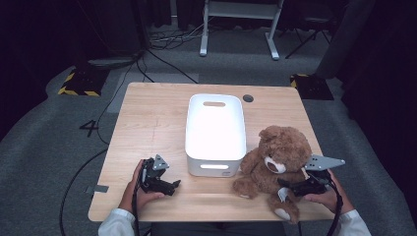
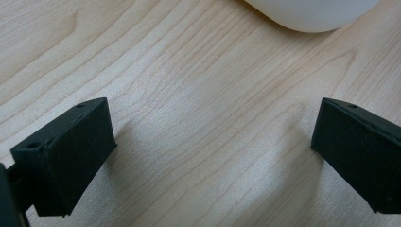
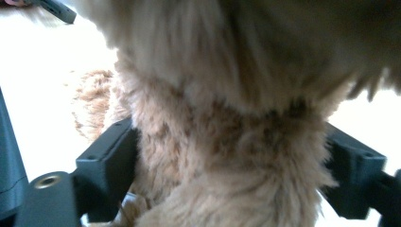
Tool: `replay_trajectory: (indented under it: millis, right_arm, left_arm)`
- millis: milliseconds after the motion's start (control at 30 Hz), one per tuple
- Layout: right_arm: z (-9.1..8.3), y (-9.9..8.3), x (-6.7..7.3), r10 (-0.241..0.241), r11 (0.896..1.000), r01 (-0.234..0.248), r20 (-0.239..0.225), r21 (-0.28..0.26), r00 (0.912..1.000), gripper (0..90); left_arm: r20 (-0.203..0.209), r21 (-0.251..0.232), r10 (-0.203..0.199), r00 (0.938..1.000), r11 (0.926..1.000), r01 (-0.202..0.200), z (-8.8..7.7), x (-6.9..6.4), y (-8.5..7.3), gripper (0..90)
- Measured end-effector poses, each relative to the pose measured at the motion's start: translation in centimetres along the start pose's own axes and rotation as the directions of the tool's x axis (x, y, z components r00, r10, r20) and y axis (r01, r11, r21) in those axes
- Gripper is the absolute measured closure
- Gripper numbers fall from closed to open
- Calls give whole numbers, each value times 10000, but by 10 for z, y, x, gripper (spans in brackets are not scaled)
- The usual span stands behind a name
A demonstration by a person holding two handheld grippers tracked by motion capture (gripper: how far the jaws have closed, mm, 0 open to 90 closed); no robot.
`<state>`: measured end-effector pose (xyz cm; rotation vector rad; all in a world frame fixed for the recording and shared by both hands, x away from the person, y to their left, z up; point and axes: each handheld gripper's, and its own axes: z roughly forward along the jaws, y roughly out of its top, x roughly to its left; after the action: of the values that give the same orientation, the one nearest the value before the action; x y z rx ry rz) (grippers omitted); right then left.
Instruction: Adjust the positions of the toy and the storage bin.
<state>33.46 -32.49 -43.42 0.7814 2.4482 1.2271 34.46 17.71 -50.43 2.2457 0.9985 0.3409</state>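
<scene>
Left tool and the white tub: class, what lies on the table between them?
Nothing: in the high view, only bare wooden table separates the left tool from the white tub. The left gripper view shows the same bare wood.

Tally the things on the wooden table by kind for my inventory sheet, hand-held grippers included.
Brown plush teddy bear: 1
White plastic bin with a handle slot: 1
Black two-jaw grippers: 2, the left gripper and the right gripper
Total: 4
</scene>
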Motion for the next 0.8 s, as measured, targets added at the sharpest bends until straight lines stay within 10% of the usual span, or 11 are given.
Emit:
replay_trajectory:
  millis: [333,800]
  right_arm:
    - [0,-1,5,-452,9988,454,132,-156,9989,545]
    - [0,-6,5,-212,9975,302,1384,-636,9902,628]
  left_arm:
    - [-3,1,1,10000,10000,-1,0,0,0,3]
    - [-2,1,1,10000,10000,-1,0,0,0,3]
